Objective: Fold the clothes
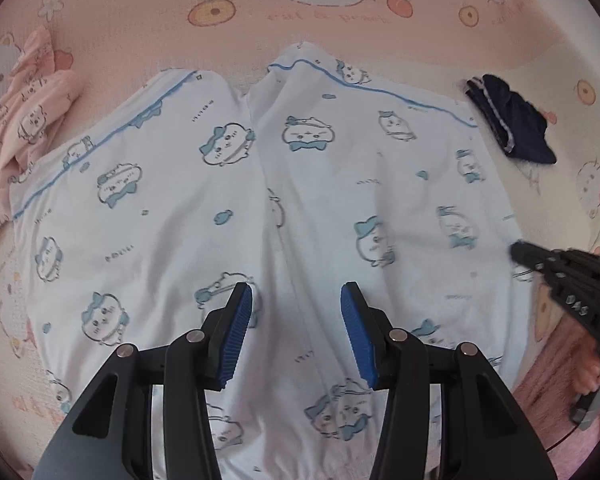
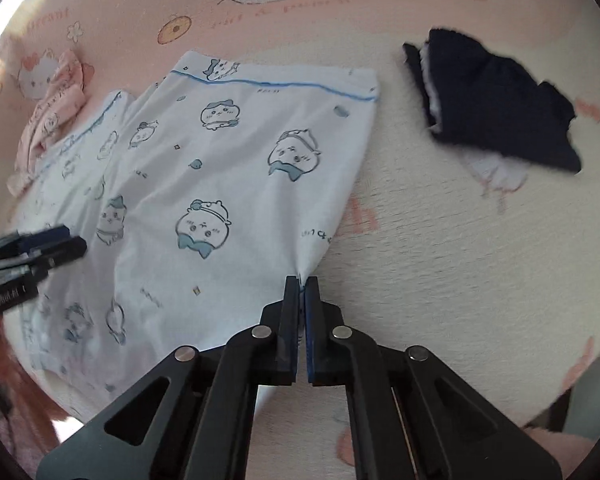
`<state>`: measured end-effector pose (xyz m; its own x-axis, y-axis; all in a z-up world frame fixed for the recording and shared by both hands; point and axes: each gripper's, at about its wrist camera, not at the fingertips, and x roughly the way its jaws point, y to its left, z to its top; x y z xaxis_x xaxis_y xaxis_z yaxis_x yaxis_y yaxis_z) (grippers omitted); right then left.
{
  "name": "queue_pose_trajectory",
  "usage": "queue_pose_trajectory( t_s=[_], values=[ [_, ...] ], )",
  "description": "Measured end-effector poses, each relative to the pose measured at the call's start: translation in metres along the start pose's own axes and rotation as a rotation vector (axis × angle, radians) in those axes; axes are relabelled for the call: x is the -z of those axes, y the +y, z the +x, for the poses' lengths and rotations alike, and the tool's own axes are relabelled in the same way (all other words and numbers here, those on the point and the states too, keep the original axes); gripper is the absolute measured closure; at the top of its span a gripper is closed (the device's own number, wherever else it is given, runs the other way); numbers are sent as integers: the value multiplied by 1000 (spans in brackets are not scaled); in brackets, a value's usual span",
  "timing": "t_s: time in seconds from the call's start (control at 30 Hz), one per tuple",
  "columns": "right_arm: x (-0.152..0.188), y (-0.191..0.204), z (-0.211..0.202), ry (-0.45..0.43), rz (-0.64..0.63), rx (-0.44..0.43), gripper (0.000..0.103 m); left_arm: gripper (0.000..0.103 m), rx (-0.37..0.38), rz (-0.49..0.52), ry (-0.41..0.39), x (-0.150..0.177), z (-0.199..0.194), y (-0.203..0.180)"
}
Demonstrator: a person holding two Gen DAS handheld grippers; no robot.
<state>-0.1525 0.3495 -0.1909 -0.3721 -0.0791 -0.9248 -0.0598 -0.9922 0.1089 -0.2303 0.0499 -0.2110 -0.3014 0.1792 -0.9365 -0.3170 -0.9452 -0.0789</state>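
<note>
White pyjama trousers (image 1: pixel 308 184) with blue cartoon prints and blue piping lie spread flat on a pink cartoon bedsheet (image 1: pixel 140 12). My left gripper (image 1: pixel 296 332) hovers over their middle seam, jaws open, with nothing between the blue pads (image 1: pixel 236 336). In the right wrist view the same trousers (image 2: pixel 204 184) fill the left half. My right gripper (image 2: pixel 301 280) is shut on their right side edge, and the cloth bunches into the closed jaws. The right gripper (image 1: pixel 520 250) also shows at the right edge of the left wrist view, held by a hand (image 1: pixel 596 368).
A dark navy garment (image 2: pixel 496 108) lies crumpled on the sheet to the right of the trousers, also visible as a dark garment (image 1: pixel 508 120). A pink printed garment (image 1: pixel 24 120) is heaped at the left. The left gripper's body (image 2: pixel 24 264) pokes in at the left.
</note>
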Motion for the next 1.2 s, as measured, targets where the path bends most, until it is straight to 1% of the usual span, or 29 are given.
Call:
queue_pose_trajectory(
  t_s=[0.07,0.17,0.2,0.23,0.27,0.3,0.33,0.37,0.4,0.43,0.5,0.53,0.6,0.63,0.67,0.7,0.73,0.8,0.83,0.87,0.9,0.93,0.97,1.0,1.03,1.07,1.13,1.17,1.2],
  values=[
    [2,-11,-2,6,19,29,103,55,0,-2,5,-1,2,4],
    [4,-21,0,27,45,24,102,55,-6,-2,4,-6,8,6],
    [5,-23,0,25,45,30,101,55,-9,3,-1,-8,9,5],
    [5,-21,-3,9,38,49,94,55,-9,15,-10,-10,9,1],
    [5,-21,-9,-22,43,67,89,55,-7,29,-21,-13,10,-3],
    [4,-22,-17,-64,59,79,83,55,-9,51,-20,-14,13,-8],
    [3,-23,-26,-106,75,91,80,55,-12,76,-14,-16,17,-13],
    [2,-21,-34,-143,80,89,79,55,-33,106,-5,-17,21,-18],
    [1,-18,-41,-175,70,72,77,51,-60,137,4,-18,27,-23],
    [0,-14,-45,-190,51,45,77,51,-87,168,14,-18,32,-29],
    [3,2,-38,-144,4,-35,77,51,-109,175,25,-22,29,-32],
    [5,14,-30,-108,-15,-73,77,51,-98,161,13,-22,22,-31],
    [9,38,-16,-49,-70,-114,77,51,-60,127,-11,-19,7,-28],
    [12,49,-12,-31,-108,-115,77,51,-59,122,-5,-13,2,-25],
    [16,57,-8,-19,-149,-84,77,51,-66,121,4,-7,-3,-22],
    [21,60,-5,-5,-184,-33,77,51,-72,119,12,0,-8,-19],
    [25,59,-4,2,-207,16,77,51,-113,129,31,8,-11,-15],
    [33,51,-10,2,-229,108,76,51,-268,107,51,27,-23,3],
    [36,47,-16,-13,-226,129,74,51,-302,53,40,37,-34,17],
    [39,43,-27,-44,-206,120,72,51,-262,-27,29,45,-45,32],
    [42,40,-37,-67,-187,90,72,51,-184,-89,31,52,-50,45],
    [47,40,-44,-72,-174,32,72,51,-100,-143,37,59,-54,56],
    [50,48,-43,-62,-173,-15,72,51,-57,-166,40,64,-56,62],
    [52,60,-37,-43,-181,-46,72,51,-61,-171,49,68,-54,65],
    [56,71,-30,-18,-194,-59,72,51,-76,-173,60,72,-52,66],
    [61,81,-22,14,-213,-52,72,51,-83,-190,89,76,-48,69],
    [71,95,-11,53,-249,-2,72,51,-107,-211,143,83,-40,74],
    [76,97,-11,47,-263,31,72,51,-120,-220,169,87,-37,76],
    [79,98,-13,39,-270,56,72,51,-131,-220,176,90,-37,78]
  ],
)
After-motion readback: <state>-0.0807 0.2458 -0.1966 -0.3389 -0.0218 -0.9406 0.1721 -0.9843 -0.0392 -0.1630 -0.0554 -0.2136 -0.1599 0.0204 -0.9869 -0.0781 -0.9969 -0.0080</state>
